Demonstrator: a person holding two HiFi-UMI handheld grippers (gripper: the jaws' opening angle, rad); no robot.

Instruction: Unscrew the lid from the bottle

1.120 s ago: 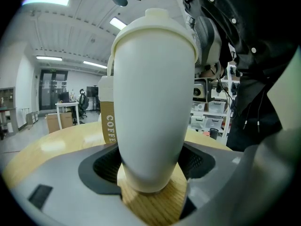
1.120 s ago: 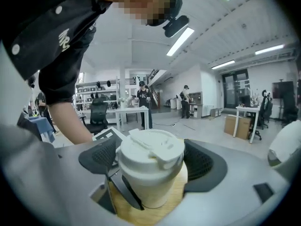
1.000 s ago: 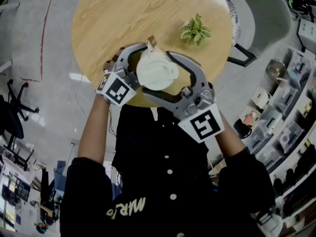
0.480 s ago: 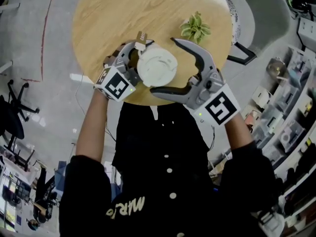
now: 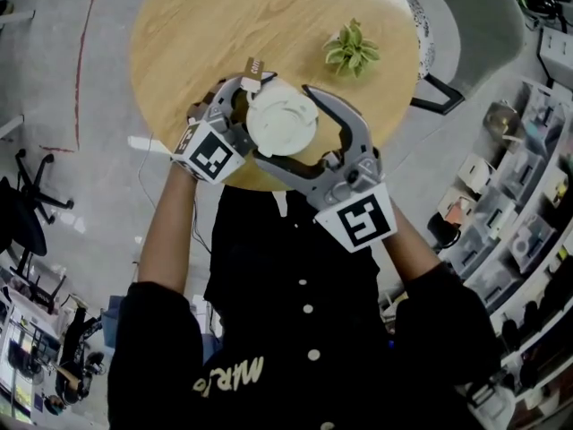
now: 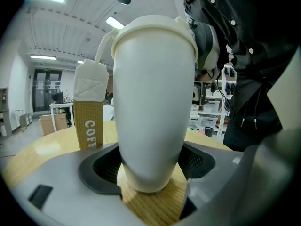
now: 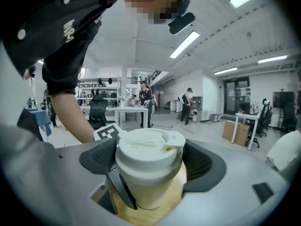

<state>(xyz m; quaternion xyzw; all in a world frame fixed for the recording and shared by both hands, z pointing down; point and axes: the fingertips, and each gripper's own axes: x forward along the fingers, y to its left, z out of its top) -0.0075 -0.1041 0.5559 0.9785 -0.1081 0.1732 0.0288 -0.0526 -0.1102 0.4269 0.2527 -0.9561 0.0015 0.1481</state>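
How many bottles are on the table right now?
1: the white bottle stands near the table's near edge, lid on. Elsewhere only a small plant shows; the table's far edge is out of frame.

In the head view the lid (image 5: 282, 122) hides the bottle (image 6: 153, 102) beneath it.

The right gripper (image 7: 149, 161), jaws just closing, clamps the white lid (image 7: 148, 142).

Round wooden bench (image 5: 206, 25) upper centre, grey floor (image 5: 54, 106) all around it, black office chair (image 5: 29, 184) far left, cluttered shelves (image 5: 528, 231) down the right, strip lights (image 7: 186, 44) overhead.
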